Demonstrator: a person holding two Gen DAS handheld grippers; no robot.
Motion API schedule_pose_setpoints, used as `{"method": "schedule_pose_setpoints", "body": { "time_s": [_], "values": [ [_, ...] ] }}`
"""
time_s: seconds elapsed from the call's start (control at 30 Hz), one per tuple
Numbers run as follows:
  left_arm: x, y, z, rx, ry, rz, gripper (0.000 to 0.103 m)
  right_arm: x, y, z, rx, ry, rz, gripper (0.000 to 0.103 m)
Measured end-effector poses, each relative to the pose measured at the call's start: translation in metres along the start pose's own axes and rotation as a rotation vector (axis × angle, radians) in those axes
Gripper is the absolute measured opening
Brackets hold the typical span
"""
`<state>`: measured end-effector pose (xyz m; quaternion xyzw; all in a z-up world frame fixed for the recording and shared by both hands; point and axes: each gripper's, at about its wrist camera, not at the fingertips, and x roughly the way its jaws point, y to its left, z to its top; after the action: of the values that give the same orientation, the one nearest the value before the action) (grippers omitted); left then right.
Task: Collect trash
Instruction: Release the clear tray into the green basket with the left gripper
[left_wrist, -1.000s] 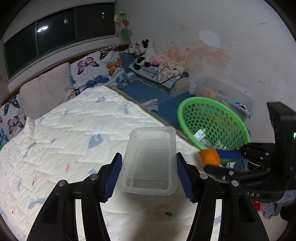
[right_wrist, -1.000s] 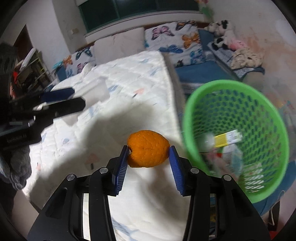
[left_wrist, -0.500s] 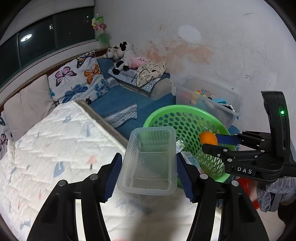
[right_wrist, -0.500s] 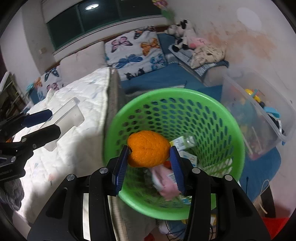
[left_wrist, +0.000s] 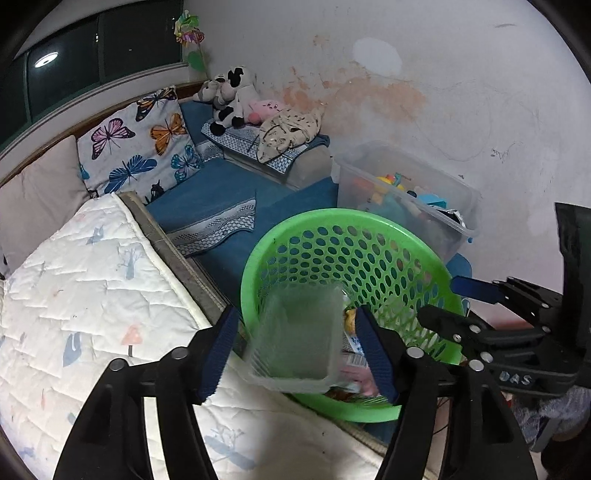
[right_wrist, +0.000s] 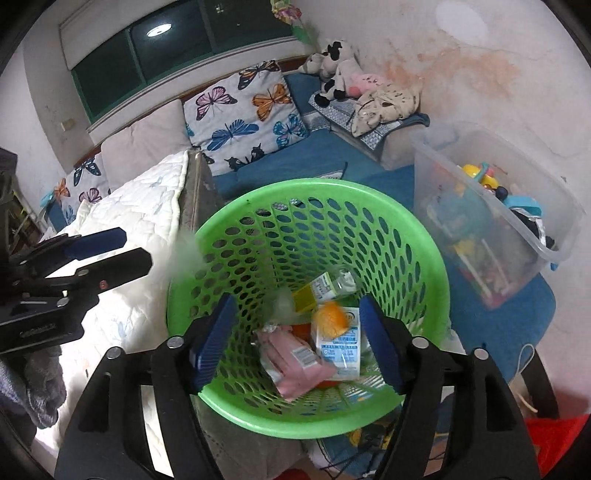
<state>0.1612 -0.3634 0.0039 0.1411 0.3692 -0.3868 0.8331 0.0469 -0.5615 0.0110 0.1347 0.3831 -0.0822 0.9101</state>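
Both grippers just opened over green basket (right_wrist: 424, 240): right gripper (right_wrist: 295, 341) empty, orange (right_wrist: 330, 319) inside; left gripper (left_wrist: 297, 349) released blurred clear tray (left_wrist: 299, 343).

Bed: white quilted mattress (left_wrist: 92, 302), patterned; butterfly-print pillow (left_wrist: 136, 147) and plain pillow (left_wrist: 33, 188) at its head. Blue mat (left_wrist: 210, 206) alongside, bearing green basket (right_wrist: 417, 229) and clear storage bin (right_wrist: 517, 206).
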Motion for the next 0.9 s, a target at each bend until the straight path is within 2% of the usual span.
{"method": "schedule_pose_setpoints", "body": {
  "time_s": [0.23, 0.37, 0.5, 0.9],
  "values": [
    [-0.009, 0.002, -0.009, -0.013, -0.009, 0.003, 0.074, -0.011, 0.004, -0.005, -0.013, -0.017, 0.006, 0.082],
    [-0.028, 0.016, -0.021, -0.045, -0.028, 0.034, 0.079, -0.018, 0.019, -0.010, -0.051, -0.028, 0.014, 0.085],
    [-0.048, 0.032, -0.036, -0.075, -0.043, 0.094, 0.082, -0.022, 0.039, -0.015, -0.079, -0.046, 0.030, 0.091],
    [-0.114, 0.088, -0.092, -0.215, -0.079, 0.280, 0.092, -0.015, 0.112, -0.023, -0.152, -0.010, 0.146, 0.092]
  ]
}}
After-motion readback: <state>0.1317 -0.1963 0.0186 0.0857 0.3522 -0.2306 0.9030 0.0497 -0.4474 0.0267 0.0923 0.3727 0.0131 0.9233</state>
